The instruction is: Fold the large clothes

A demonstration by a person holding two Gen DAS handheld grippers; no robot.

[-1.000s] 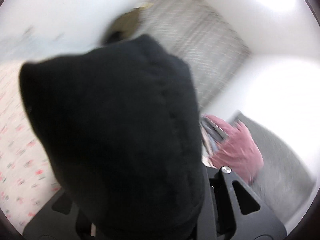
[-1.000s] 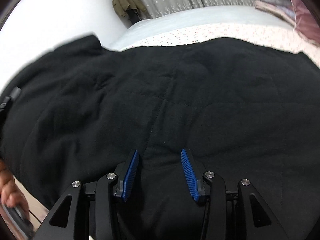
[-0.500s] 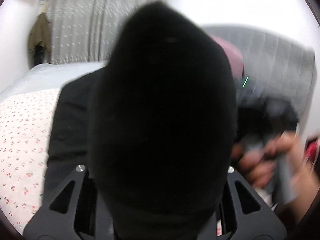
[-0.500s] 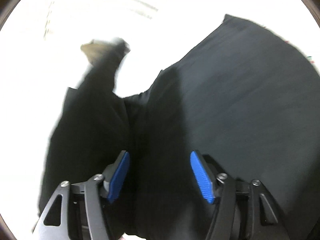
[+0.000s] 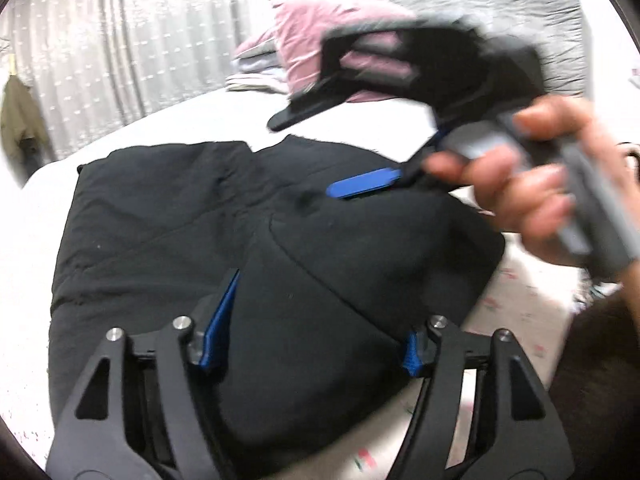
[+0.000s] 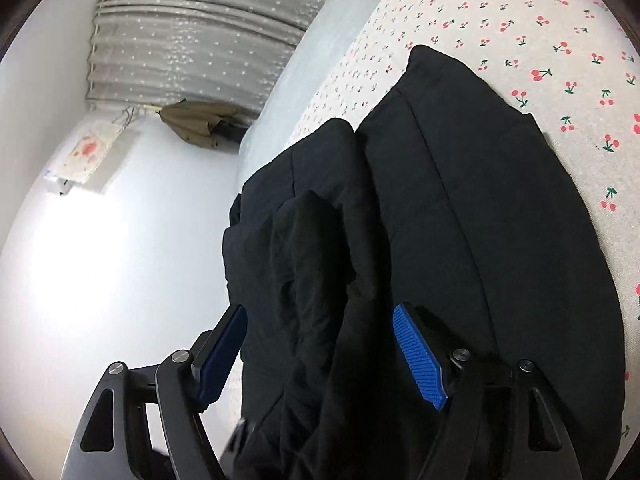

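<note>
Both grippers, left [image 5: 312, 320] and right [image 6: 320, 356], are opening wide around the thick black padded garment [image 5: 248, 248], gripping nothing; released folds are risking springing apart.

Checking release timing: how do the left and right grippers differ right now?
The left gripper holds its fingers level, side by side; the right gripper is rolled over, one finger above the other. The left straddles the smooth rounded end of the black garment; the right straddles a bunched fold. Shared: both are open, their jaws have just been opening, and cloth lies between the fingers unclamped.
</note>
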